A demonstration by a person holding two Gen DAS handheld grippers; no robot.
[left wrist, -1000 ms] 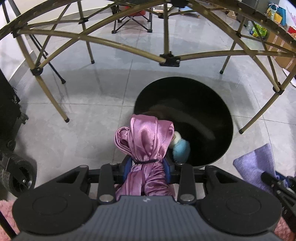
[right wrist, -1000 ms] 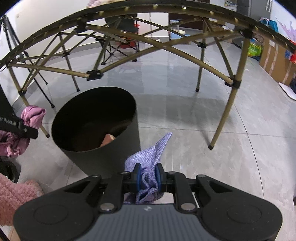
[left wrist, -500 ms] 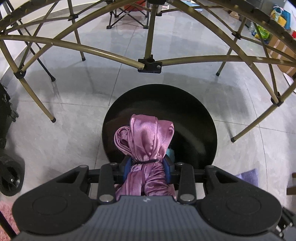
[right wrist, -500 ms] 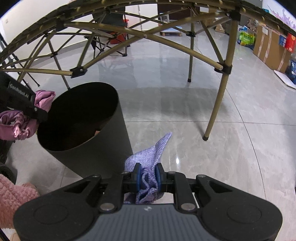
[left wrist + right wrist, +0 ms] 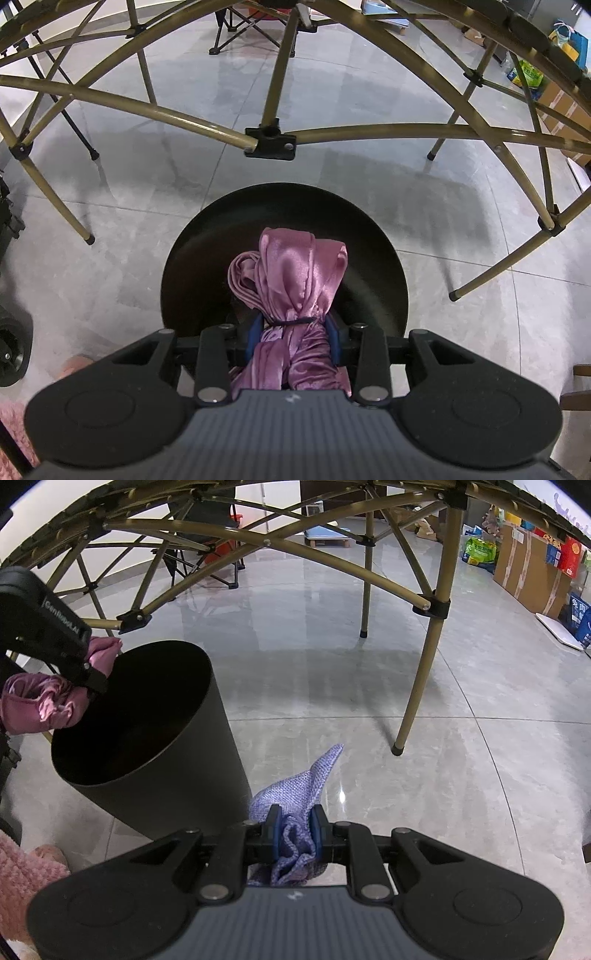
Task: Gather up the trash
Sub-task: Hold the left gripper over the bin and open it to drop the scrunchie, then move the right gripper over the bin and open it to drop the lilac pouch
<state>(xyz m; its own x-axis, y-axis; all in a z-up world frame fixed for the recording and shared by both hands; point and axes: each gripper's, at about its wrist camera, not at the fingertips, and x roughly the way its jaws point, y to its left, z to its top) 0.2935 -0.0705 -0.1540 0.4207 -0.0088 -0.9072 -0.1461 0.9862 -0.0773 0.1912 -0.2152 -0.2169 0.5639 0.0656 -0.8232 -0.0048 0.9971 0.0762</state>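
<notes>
Grey tiled floor (image 5: 424, 738) (glossy), black bin (image 5: 147, 738); folding-table frame (image 5: 269, 136)

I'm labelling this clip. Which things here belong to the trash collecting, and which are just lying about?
Part of the job:
- pink satin cloth, clamped in the left gripper over the bin
- black trash bin
- purple woven cloth, clamped in the right gripper

Just around:
- folding table frame
- folding chair
- cardboard boxes

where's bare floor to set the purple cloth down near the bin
Bare grey tile lies right of the black bin, between it and the table leg, ahead of the right hand-held gripper. Crowded: the bin's left, where the left hand-held gripper holds the pink satin cloth.
</notes>
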